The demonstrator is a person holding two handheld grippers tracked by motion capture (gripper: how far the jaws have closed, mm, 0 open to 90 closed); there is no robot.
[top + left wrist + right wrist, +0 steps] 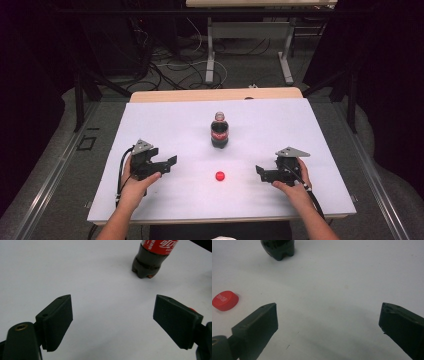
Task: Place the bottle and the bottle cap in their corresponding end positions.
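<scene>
A small cola bottle (219,132) with a red label stands upright at the middle of the white table top (300,130). A red cap (220,176) lies loose in front of it. My left gripper (170,162) is held over the table's left side, its jaws pointing right, open and empty. My right gripper (260,172) faces it from the right, also open and empty. In the left gripper view the open left gripper (112,300) has the bottle (150,260) ahead, to the upper right. In the right gripper view the right gripper (329,306) has the cap (225,300) to its left and the bottle's base (278,248) farther off.
A strip of wooden table edge (215,94) runs along the far side. Behind it, cables (170,70) lie on the floor by another table's metal legs (210,55). Dark curtains close in both sides.
</scene>
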